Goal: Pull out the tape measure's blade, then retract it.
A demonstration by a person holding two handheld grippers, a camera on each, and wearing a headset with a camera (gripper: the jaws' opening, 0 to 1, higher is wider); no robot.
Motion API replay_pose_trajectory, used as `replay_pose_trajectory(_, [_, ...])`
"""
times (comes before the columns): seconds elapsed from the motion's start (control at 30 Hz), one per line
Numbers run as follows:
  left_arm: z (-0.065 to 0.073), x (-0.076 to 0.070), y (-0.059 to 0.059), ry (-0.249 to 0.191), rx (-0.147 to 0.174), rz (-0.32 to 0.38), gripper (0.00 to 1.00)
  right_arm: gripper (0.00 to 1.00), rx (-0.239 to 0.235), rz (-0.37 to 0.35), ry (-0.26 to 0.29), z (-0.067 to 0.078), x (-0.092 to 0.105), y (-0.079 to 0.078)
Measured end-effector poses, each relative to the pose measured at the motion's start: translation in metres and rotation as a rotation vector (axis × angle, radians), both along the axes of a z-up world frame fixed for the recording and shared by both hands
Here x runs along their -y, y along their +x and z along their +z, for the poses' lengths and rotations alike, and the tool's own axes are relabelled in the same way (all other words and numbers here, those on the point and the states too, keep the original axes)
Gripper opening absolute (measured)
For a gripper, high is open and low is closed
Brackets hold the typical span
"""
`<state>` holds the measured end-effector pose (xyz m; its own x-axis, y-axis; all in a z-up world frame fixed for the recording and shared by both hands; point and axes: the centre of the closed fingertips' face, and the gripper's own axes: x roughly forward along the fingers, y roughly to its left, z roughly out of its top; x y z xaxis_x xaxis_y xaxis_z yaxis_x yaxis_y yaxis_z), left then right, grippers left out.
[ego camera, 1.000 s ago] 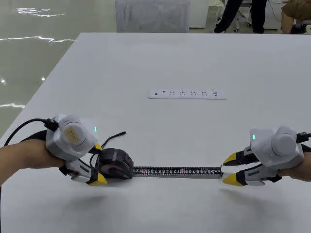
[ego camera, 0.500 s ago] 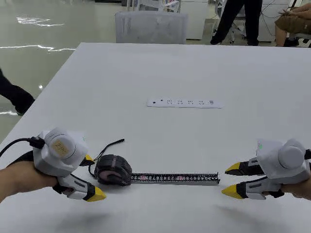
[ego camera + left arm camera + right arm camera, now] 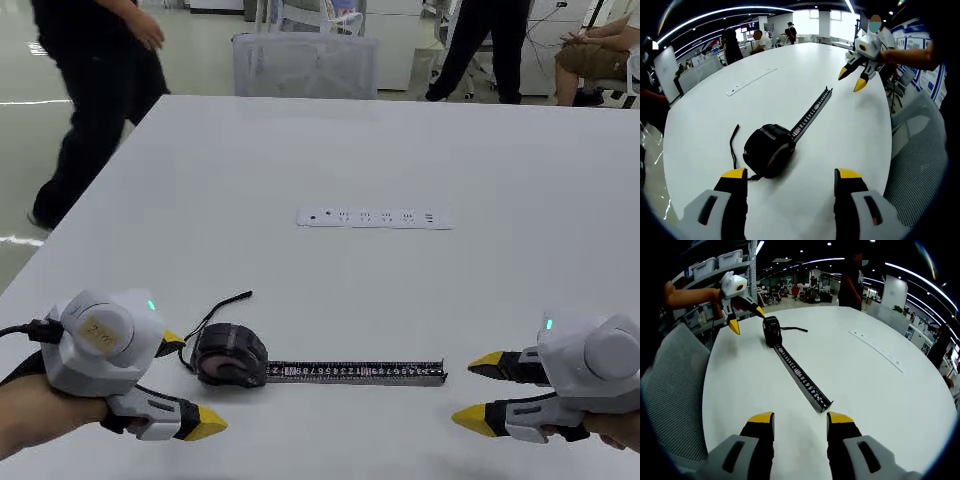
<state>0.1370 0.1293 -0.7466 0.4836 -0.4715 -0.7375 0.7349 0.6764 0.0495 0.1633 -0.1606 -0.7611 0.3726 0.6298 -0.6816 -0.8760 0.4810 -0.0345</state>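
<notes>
We see white table (image 3: 400,150) under all. Person in black (image 3: 95,90) beyond far left corner, mesh chair (image 3: 305,65) at far edge. Power strip (image 3: 373,218) mid-table, well apart from work. Left gripper (image 3: 790,174): jaws apart, just beside tape measure (image 3: 230,354), not touching. Right gripper (image 3: 800,417): jaws apart, near blade (image 3: 355,373) tip, holding nothing. Tape measure near front edge, blade flat on table, pointing right. Black strap (image 3: 222,303) curls behind case.
</notes>
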Motion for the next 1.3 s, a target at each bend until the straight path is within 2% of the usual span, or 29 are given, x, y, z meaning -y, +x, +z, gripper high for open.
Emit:
replay_pose_trajectory(0.17, [0.002,0.004,-0.008,-0.014,0.009,0.021,0.7,0.47,0.002,-0.023,0.001,0.0,-0.002,-0.006])
replay_pose_trajectory(0.3, [0.0,0.001,-0.011,-0.032,0.013,0.045,0.72,0.53,0.001,-0.052,0.005,0.007,-0.003,-0.012])
replay_pose_trajectory(0.37, [0.004,0.006,-0.017,-0.045,0.014,0.063,0.73,0.55,0.0,-0.074,0.01,0.009,-0.002,-0.013])
replay_pose_trajectory(0.53, [0.005,0.006,-0.025,-0.053,0.018,0.097,0.75,0.58,0.016,-0.11,0.016,0.022,-0.004,-0.021])
replay_pose_trajectory(0.7, [0.008,0.005,-0.031,-0.072,0.025,0.13,0.77,0.63,0.021,-0.147,0.027,0.023,-0.005,-0.028])
replay_pose_trajectory(0.73, [0.012,0.01,-0.034,-0.074,0.029,0.132,0.77,0.64,0.02,-0.152,0.025,0.022,-0.005,-0.03])
replay_pose_trajectory(0.9, [0.014,0.006,-0.034,-0.083,0.048,0.151,0.79,0.67,0.023,-0.189,0.037,0.022,-0.008,-0.036])
replay_pose_trajectory(1.0, [0.021,0.011,-0.037,-0.092,0.062,0.165,0.8,0.7,0.028,-0.22,0.047,0.027,-0.01,-0.04])
replay_pose_trajectory(1.13, [0.024,0.011,-0.036,-0.101,0.078,0.189,0.82,0.71,0.034,-0.257,0.073,0.033,-0.013,-0.043])
replay_pose_trajectory(1.3, [0.03,0.016,-0.038,-0.114,0.101,0.215,0.84,0.76,0.061,-0.301,0.09,0.04,-0.018,-0.044])
